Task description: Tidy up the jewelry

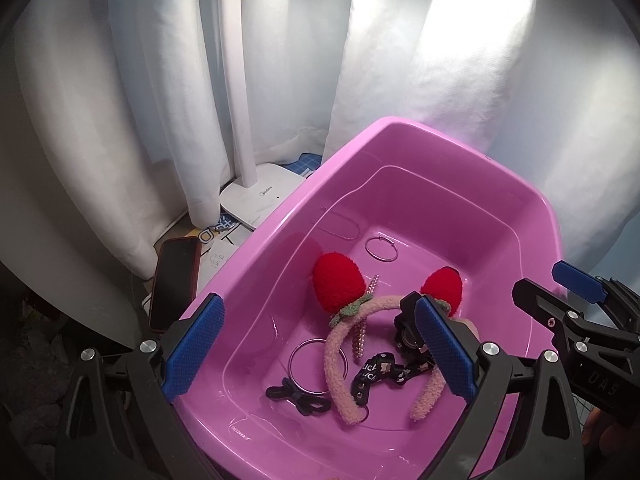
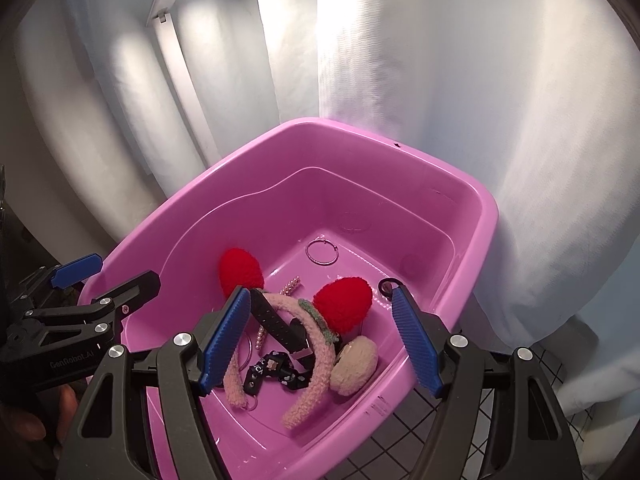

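Note:
A pink plastic tub (image 1: pixel 460 184) (image 2: pixel 320 125) holds the jewelry. Inside lies a fuzzy pink headband (image 1: pixel 336 344) (image 2: pixel 320 344) with two red plush ears (image 1: pixel 338 282). Around it are a pearl clip (image 2: pixel 290 286), a thin hoop (image 1: pixel 381 249) (image 2: pixel 322 252), a silver bangle (image 1: pixel 291 362), a black hair clip (image 1: pixel 298 396), a lettered black strap (image 1: pixel 372 372) (image 2: pixel 276 368), a black watch band (image 2: pixel 276 320) and a beige puff (image 2: pixel 356 364). My left gripper (image 1: pixel 320 348) (image 2: pixel 108 276) hovers open over the tub's near left. My right gripper (image 2: pixel 320 338) (image 1: pixel 554 290) hovers open over the headband, touching nothing.
White curtains hang close behind the tub. A white lamp base (image 1: pixel 260 196) and a dark phone (image 1: pixel 174 280) lie to the tub's left on papers. A black grid mat (image 2: pixel 400 440) shows under the tub's near right corner.

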Action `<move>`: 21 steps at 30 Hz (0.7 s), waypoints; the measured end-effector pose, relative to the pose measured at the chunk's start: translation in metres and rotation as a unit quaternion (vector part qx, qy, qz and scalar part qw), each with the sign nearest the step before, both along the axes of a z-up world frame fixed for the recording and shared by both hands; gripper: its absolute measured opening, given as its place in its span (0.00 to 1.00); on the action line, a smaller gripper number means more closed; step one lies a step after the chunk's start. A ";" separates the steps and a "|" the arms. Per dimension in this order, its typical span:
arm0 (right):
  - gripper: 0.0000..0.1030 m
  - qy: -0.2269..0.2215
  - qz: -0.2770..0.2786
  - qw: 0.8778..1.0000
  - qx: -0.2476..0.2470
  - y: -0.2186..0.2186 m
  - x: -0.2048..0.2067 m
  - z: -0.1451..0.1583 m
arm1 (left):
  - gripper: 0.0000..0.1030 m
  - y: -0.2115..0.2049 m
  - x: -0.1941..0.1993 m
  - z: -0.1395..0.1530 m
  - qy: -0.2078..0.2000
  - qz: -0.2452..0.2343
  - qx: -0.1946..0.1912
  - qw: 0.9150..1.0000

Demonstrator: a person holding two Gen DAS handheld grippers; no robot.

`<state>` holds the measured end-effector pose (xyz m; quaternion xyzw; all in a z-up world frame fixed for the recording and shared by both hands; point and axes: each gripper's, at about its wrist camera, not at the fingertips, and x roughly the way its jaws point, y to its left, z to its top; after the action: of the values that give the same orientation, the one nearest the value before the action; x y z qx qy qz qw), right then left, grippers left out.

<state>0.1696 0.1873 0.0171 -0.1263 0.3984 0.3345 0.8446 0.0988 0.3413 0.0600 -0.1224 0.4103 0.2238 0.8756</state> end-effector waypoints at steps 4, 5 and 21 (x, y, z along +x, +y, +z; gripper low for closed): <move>0.68 -0.002 0.000 1.000 0.000 -0.001 -0.001 0.001 | 0.92 0.000 0.000 0.001 -0.001 0.004 0.000 1.000; 0.68 -0.002 0.000 1.000 0.000 -0.002 -0.001 0.001 | 0.92 0.000 -0.001 0.002 -0.002 0.004 0.000 1.000; 0.68 -0.003 0.003 1.000 -0.003 -0.002 -0.001 0.001 | 0.92 0.000 0.000 0.002 -0.002 0.004 -0.004 1.000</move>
<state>0.1681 0.1853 0.0186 -0.1309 0.3961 0.3358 0.8445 0.0992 0.3411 0.0623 -0.1276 0.4091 0.2256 0.8749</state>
